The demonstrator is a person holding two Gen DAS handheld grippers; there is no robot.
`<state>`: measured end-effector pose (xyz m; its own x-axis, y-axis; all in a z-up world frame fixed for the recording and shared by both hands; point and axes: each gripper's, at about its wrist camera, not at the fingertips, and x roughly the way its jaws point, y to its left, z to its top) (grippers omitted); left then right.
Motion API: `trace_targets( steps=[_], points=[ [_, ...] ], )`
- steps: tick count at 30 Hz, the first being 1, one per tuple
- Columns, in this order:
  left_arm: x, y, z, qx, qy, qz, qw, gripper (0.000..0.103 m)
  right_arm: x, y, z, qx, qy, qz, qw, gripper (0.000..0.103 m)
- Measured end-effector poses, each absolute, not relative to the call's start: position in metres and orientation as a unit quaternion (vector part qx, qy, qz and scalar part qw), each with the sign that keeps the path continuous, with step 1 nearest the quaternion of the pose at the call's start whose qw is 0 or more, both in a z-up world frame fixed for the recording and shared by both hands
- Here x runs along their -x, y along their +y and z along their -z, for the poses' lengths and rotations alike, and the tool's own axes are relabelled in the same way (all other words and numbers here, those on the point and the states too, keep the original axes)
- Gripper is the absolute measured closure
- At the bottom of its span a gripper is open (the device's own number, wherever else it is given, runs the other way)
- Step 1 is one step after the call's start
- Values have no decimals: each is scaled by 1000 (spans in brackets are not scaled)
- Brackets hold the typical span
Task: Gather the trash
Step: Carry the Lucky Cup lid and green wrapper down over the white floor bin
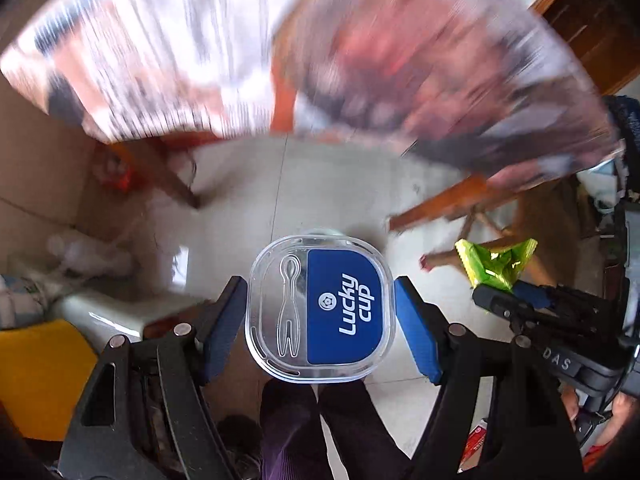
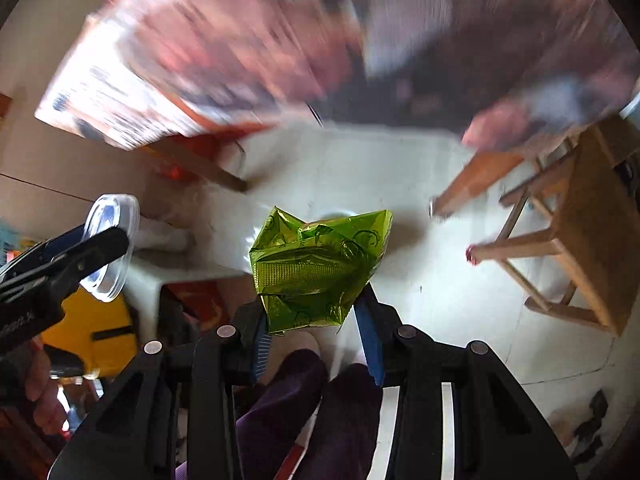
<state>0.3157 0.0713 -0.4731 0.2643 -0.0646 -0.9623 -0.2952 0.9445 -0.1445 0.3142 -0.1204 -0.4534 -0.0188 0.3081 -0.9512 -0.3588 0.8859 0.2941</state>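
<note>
While both hands carry trash above the tiled floor (image 1: pixel 320 184), keep the grips firm: the left gripper (image 1: pixel 320 320) is clamped on a clear plastic cup (image 1: pixel 320 308), the right gripper (image 2: pixel 316 332) pinches a green wrapper (image 2: pixel 316 268) beside it.

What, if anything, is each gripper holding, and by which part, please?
The left gripper clamps the clear Lucky Cup lid by its side edges; the right gripper pinches the green wrapper at its lower end.
</note>
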Motion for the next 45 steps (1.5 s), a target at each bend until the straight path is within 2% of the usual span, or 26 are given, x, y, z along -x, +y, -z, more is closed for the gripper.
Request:
trace_targets(
  steps=[11,20,23,25,33,36,39,45],
  points=[
    [-307,116,664,188,625,-133,746,30,-329,-66,670,32,696,-259,669,67],
    [-304,139,765,227,610,-162,742,30,-331,-25,799,28,701,-285,653,65],
    [-301,142,784,244,611,-165,735,30,-328,-14,819,43,705,-292,646,59],
    [-299,143,793,252,610,-164,733,30,-325,-12,828,51,709,-295,638,43],
    [-307,142,801,252,608,-153,737,30,-326,-13,847,33,735,-303,606,42],
    [-314,140,799,243,605,-144,744,30,-325,-20,842,28,723,-310,617,38],
    [-319,141,801,247,602,-133,747,30,-319,-20,832,80,685,-313,653,32],
    [-333,142,810,255,603,-120,747,30,-309,-20,831,154,637,-325,682,32]
  ],
)
